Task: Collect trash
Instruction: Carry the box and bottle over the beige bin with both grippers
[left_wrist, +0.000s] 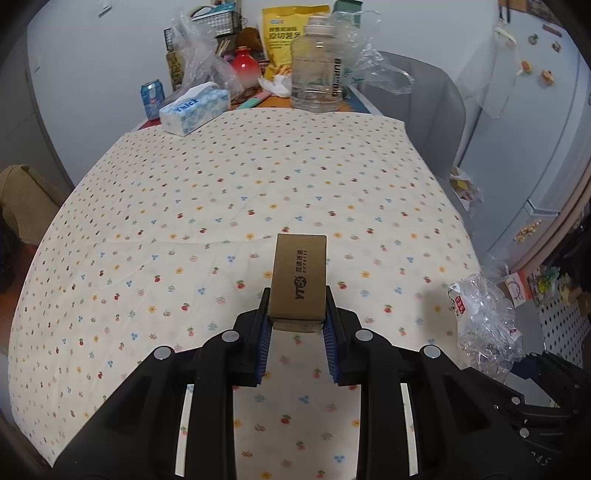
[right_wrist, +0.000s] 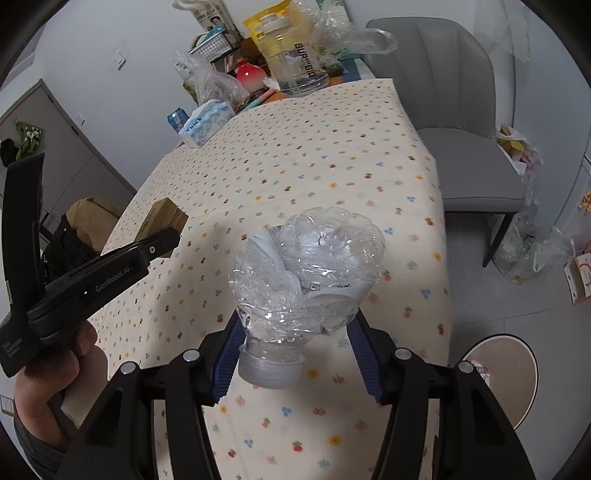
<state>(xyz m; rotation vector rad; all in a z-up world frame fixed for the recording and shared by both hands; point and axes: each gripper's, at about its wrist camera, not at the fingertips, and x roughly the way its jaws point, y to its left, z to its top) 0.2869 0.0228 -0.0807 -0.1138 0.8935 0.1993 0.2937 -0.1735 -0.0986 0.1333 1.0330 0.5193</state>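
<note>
My left gripper (left_wrist: 297, 308) is shut on a small brown cardboard express box (left_wrist: 299, 278), held above the flowered tablecloth (left_wrist: 221, 206). The same cardboard box (right_wrist: 162, 218) shows at the left of the right wrist view, in the left gripper (right_wrist: 159, 240), which a hand (right_wrist: 55, 384) holds. My right gripper (right_wrist: 299, 339) is shut on a crushed clear plastic bottle (right_wrist: 306, 269), cap end toward the camera, lifted over the table's right side. That crushed bottle (left_wrist: 484, 321) also appears at the right edge of the left wrist view.
At the table's far end stand a tissue pack (left_wrist: 194, 107), a blue can (left_wrist: 152, 96), a large clear jug (left_wrist: 316, 70), a red vase (left_wrist: 244, 70), snack bags and plastic bags. A grey chair (right_wrist: 465, 122) stands at the right. A round bin (right_wrist: 506, 373) sits on the floor below right.
</note>
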